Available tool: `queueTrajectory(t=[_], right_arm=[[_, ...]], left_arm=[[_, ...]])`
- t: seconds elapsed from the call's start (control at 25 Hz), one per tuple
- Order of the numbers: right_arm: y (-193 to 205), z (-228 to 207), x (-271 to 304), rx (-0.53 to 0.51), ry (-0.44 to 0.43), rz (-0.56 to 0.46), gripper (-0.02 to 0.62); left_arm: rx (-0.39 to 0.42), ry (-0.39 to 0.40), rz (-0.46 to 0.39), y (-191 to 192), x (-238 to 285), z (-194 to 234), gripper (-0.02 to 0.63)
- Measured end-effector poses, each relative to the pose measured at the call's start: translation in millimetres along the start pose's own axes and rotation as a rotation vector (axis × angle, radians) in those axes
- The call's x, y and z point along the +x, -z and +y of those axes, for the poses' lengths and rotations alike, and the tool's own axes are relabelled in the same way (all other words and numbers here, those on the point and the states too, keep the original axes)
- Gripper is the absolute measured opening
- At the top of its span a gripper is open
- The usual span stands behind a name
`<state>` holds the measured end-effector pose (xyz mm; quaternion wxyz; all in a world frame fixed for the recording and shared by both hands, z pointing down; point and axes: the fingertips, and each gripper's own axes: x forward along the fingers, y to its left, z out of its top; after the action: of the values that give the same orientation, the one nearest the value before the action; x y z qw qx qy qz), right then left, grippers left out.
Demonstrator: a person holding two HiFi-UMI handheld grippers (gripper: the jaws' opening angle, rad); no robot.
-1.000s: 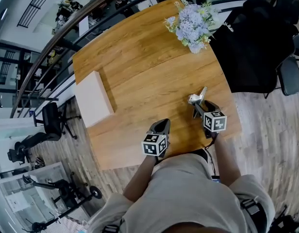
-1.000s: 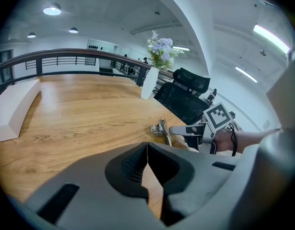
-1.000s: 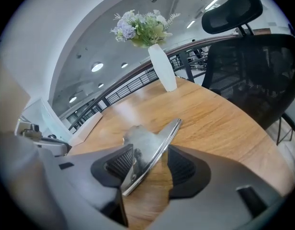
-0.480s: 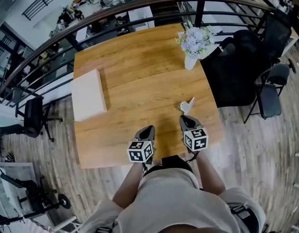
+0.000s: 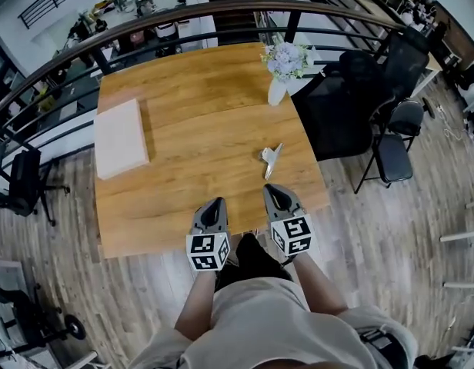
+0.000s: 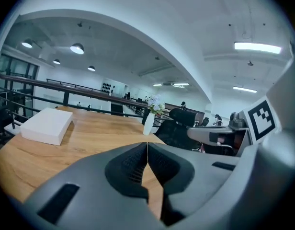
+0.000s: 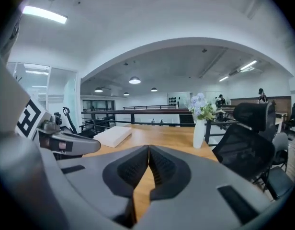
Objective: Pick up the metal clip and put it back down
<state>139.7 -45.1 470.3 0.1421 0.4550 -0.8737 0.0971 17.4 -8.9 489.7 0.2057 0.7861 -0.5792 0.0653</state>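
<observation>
The metal clip (image 5: 271, 158) lies flat on the wooden table (image 5: 198, 106), near its right edge, with nothing touching it. My right gripper (image 5: 269, 188) hovers a short way on the near side of the clip, over the table's front edge. Its jaws have just been closing and now meet with nothing between them (image 7: 149, 147). My left gripper (image 5: 215, 204) floats beside it to the left, also shut and empty (image 6: 147, 145). Neither gripper view shows the clip.
A flat white box (image 5: 119, 137) rests at the table's left side. A white vase of pale flowers (image 5: 282, 68) stands at the far right corner. Black chairs (image 5: 341, 102) crowd the right edge, and a dark railing (image 5: 145, 18) runs behind the table.
Both grippers have drawn back from the table toward the person and risen. The right gripper has left the clip, which stays on the table, and its jaws have closed.
</observation>
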Motion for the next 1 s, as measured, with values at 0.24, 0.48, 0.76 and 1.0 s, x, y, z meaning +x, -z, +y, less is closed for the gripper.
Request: queueTrajectory(t=[0.24,0.48,0.76,1.0], right_arm=[[-38,3,-44,-0.04,0.079,-0.119,0.028],[-88,-6,-71,-0.112,0.079,-0.202,0.028],[-125,-38,-102,-0.141,0.126,-0.309,0.028],[-140,-53,-118,-0.146,0.136,-0.366,0.026]], left_arm=[[0.098,-0.005,-0.118,-40,-39,-17,0.026],[0.12,0.0,-0.207,-90,-52,-44,0.026],[0.173,-0.049,-0.296,-128,-48,-62,0.026],[0.192,-0.015,-0.323,-143,-41,-90,0.026]])
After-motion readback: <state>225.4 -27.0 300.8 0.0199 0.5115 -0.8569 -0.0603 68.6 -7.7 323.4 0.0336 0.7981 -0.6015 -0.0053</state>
